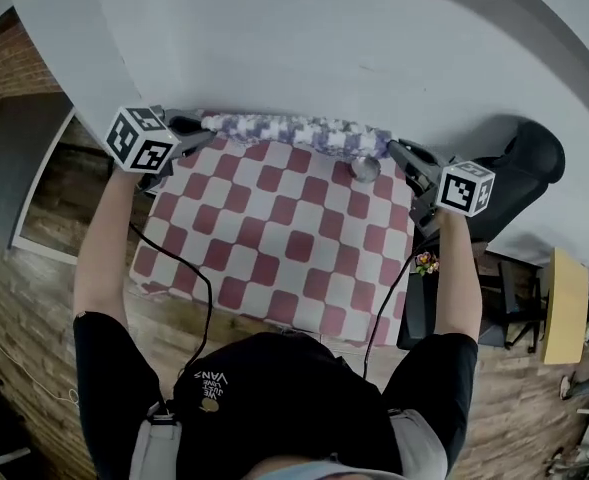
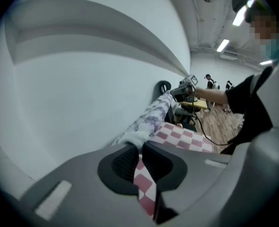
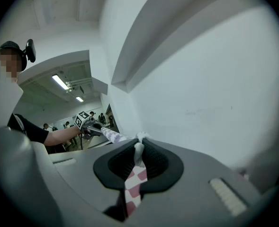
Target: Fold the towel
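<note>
Two grippers, one towel, two marker cubes: that is the count. The left gripper (image 1: 196, 133) and the right gripper (image 1: 399, 153) each pinch one far corner of the towel (image 1: 284, 238), a red-and-white checked cloth. In both gripper views the jaws are clamped tight on the fabric, and a strip of check runs down between the black pads (image 2: 125, 162).

The towel's far edge is stretched between the two grippers, close in front of a white wall (image 1: 304, 38). That edge is rolled over (showing a purple-and-white pattern on the other face) (image 1: 294, 133). From there the checked face spreads back toward the person, and its near edge ends just ahead of the black shirt (image 1: 274, 388). What lies beneath the cloth cannot be made out.

Both arms reach forward and are held well apart, the left forearm (image 1: 109, 248) at the left edge of the cloth and the right forearm (image 1: 456, 278) at the right edge. The cubes — one on each gripper (image 1: 139, 138) (image 1: 468, 188) — sit just above the hands. Two black cables (image 1: 189, 268) (image 1: 384, 308) trail from the grippers back to the person's body.

Each gripper view catches the opposite gripper at the far end of the rolled edge (image 2: 184, 90) (image 3: 89, 126).
</note>
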{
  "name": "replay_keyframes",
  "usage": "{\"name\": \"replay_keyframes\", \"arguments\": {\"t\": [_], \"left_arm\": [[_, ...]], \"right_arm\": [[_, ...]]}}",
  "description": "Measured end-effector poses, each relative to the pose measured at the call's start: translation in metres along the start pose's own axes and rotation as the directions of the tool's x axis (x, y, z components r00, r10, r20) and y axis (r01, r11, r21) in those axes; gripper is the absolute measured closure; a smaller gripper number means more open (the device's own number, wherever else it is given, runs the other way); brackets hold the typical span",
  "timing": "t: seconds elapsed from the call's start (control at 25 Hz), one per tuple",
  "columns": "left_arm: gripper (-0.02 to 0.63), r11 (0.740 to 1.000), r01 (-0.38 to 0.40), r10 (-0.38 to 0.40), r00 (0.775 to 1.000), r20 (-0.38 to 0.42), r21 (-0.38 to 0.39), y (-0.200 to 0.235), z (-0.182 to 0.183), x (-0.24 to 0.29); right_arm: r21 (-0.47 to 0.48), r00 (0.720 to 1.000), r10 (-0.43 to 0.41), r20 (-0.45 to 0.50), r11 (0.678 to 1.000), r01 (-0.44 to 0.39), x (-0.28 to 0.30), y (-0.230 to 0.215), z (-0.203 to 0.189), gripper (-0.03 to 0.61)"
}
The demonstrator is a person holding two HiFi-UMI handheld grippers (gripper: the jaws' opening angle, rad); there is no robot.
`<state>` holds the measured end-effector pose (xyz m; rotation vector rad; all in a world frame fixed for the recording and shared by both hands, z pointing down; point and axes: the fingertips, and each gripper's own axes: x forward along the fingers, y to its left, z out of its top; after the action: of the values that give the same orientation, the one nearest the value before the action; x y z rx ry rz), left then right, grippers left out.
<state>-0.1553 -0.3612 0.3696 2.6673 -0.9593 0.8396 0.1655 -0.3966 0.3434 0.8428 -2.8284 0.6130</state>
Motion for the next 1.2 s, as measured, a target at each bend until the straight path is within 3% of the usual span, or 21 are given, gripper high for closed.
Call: {"name": "replay_keyframes", "arguments": {"t": [0.24,0.48,0.68,0.92,1.2], "left_arm": [[0.592,0.996,0.078,-0.072,0.985,-0.154,0.032,-0.084,-0.131,0.029],[0.592,0.990,0.121,-0.133,0.975,-0.175,-0.079,-0.162,-0.238,0.028],[0.592,0.979,0.161,-0.181,0.968,-0.172,-0.124,-0.219,-0.294,0.008],[0.592,0.964,0.233,-0.257,0.938,-0.234,-0.126,-0.264,-0.336,-0.016],[0.592,0.957,0.252,-0.280,0.934,-0.223,-0.145,-0.293,-0.355,-0.035]], "right_arm": [[0.136,0.994,-0.018,-0.112,0.990,0.034,-0.024,0.011,-0.154,0.551],[0.248,0.981,-0.062,-0.185,0.963,0.108,-0.059,0.060,-0.275,0.551],[0.297,0.974,-0.108,-0.200,0.941,0.165,-0.090,0.106,-0.336,0.551],[0.320,0.963,-0.138,-0.232,0.924,0.209,-0.119,0.158,-0.398,0.551],[0.386,0.968,-0.134,-0.212,0.899,0.209,-0.141,0.193,-0.425,0.551]]}}
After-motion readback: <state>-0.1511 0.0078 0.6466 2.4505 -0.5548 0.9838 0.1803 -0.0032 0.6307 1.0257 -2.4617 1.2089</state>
